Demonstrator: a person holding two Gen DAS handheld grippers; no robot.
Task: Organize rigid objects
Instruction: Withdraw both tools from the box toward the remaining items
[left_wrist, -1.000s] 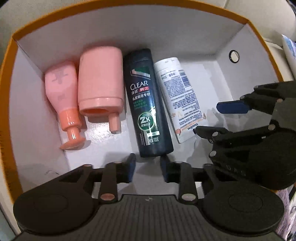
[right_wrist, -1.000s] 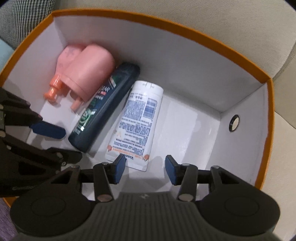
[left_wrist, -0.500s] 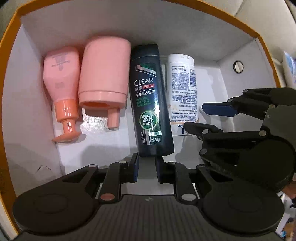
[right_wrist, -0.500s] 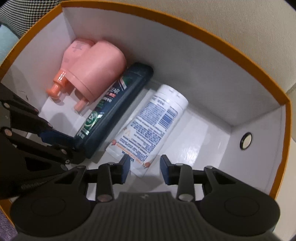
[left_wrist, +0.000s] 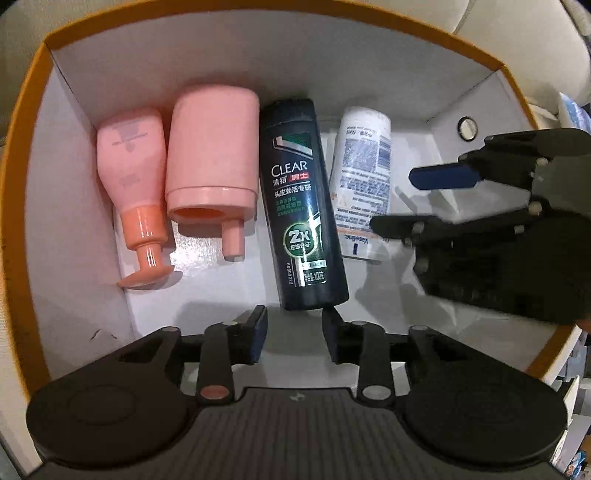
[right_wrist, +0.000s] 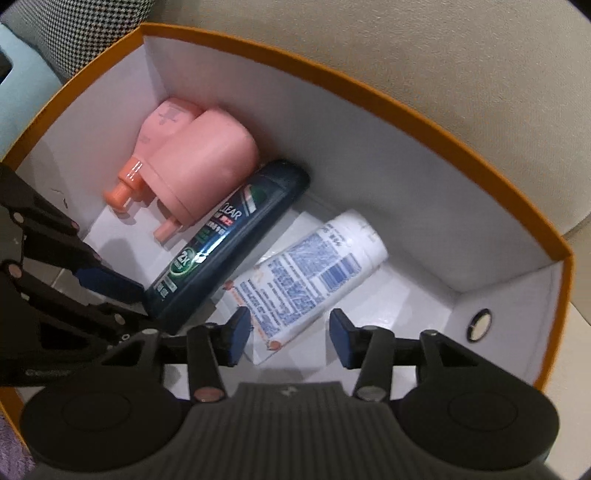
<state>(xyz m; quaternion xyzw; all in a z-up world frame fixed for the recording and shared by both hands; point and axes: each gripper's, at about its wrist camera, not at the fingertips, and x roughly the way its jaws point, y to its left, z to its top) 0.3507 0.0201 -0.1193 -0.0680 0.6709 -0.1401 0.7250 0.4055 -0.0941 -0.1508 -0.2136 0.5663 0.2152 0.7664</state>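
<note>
Hovering both grippers over four toiletry bottles lying in an orange-rimmed white box (left_wrist: 55, 155).

Your left gripper (left_wrist: 294, 330) points down just near of the dark CLEAR shampoo bottle (left_wrist: 301, 206); its jaws have just been opening and stand narrowly apart, empty, the bottle's near end just beyond the pads. Your right gripper (right_wrist: 290, 338) has also just been opening; it stands moderately wide, the crimped near end of the white Vaseline tube (right_wrist: 306, 284) lying between the pads, which do not press it. From the left wall rightward lie the pink pump bottle (left_wrist: 131, 181), the wider pink bottle (left_wrist: 212, 162), the shampoo, then the tube, which lies slightly apart from the shampoo. The first three lie close side by side. The right part of the box floor is bare.
</note>
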